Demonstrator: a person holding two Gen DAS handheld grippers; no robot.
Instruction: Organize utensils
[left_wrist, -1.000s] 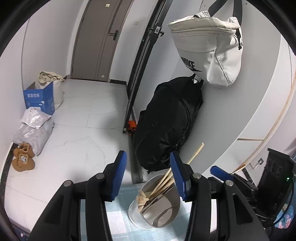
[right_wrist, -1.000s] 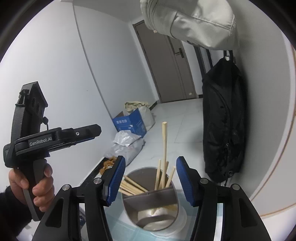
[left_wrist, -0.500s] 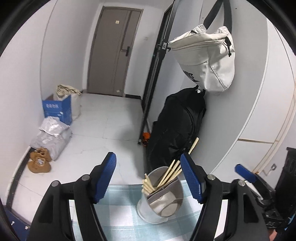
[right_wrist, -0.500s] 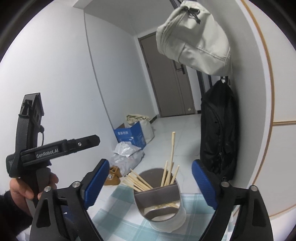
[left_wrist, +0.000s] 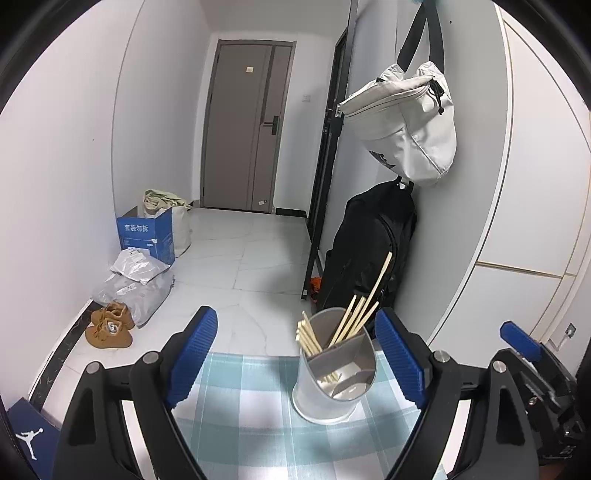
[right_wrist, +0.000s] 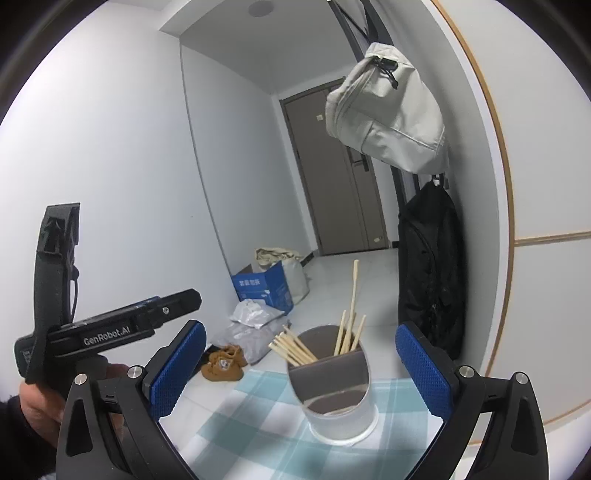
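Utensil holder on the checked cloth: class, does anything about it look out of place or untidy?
Mostly tidy. The utensil holder stands upright on the cloth, chopsticks inside, but one long stick pokes up far above the rest.

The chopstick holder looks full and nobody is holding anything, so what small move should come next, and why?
Probably draw both grippers back. The chopsticks stand in the holder on the checked cloth, and the left gripper and right gripper have just been opening, with nothing gripped.
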